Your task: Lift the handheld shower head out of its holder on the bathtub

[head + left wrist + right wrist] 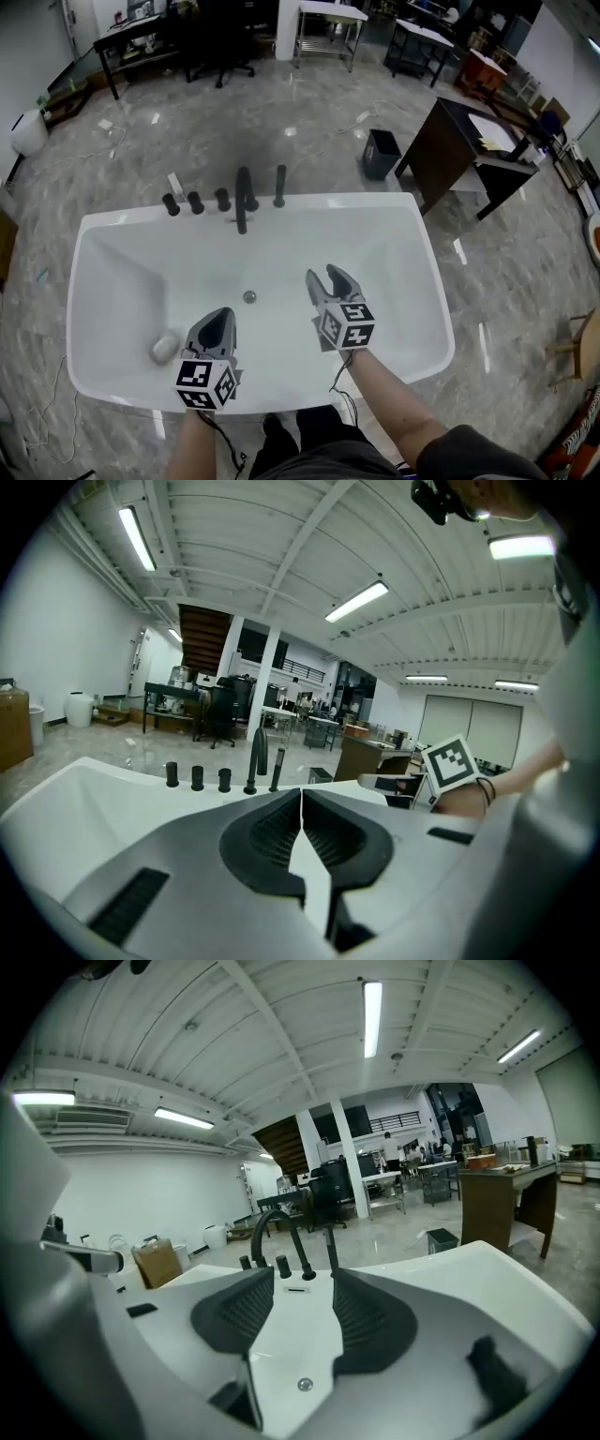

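Observation:
The handheld shower head (279, 186) is a slim black stick standing upright in its holder on the far rim of the white bathtub (412, 281), just right of the black faucet spout (243, 202). Three black knobs (195, 202) line up to the left of the spout. My left gripper (221, 319) hovers over the near left of the tub, shut and holding nothing. My right gripper (325, 275) hangs over the tub's middle, open and empty, well short of the fixtures. Between its jaws the right gripper view shows the shower head (330, 1251) and spout (277, 1232). The left gripper (301, 799) also faces the shower head (277, 769).
A grey rounded object (165, 348) lies in the tub's near left corner, and the drain (249, 296) sits mid-floor. A dark bin (381, 153) and a dark wooden desk (469, 155) stand on the marble floor beyond the tub's right end.

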`<action>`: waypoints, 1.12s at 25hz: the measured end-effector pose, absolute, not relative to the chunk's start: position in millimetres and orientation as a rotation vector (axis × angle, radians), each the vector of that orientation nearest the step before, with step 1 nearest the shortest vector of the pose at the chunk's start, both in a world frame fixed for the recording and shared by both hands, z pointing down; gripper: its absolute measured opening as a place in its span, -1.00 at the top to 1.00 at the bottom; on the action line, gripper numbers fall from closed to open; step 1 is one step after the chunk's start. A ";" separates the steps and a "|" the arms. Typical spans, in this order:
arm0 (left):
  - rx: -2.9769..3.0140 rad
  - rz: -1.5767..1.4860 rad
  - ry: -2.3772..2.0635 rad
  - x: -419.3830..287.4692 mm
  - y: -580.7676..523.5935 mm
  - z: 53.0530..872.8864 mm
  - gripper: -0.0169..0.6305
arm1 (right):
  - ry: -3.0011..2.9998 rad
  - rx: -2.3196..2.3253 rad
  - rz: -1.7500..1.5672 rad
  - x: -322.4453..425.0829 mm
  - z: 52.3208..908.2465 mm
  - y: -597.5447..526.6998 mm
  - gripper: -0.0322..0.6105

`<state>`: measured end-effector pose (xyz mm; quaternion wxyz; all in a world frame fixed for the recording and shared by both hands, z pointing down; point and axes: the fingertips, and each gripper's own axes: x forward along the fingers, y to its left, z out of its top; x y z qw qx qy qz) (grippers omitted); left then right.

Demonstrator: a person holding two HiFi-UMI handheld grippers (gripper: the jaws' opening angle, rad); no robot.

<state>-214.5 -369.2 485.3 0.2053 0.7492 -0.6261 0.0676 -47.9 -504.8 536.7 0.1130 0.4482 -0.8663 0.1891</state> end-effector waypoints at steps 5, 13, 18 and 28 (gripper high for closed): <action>2.036 0.198 -1.813 -226.9 -443.0 508.0 0.90 | -2.538 1.251 0.511 -71.5 580.9 -594.2 0.33; 1.965 0.200 -1.881 -256.4 -530.1 562.3 0.90 | -2.503 1.227 0.460 -113.5 666.1 -720.1 0.37; 1.921 0.215 -1.917 -279.8 -560.0 598.9 0.90 | -2.502 1.225 0.473 -141.2 702.9 -771.0 0.36; 1.882 0.189 -1.936 -305.2 -579.8 642.6 0.90 | -2.499 1.236 0.374 -194.1 746.6 -848.9 0.36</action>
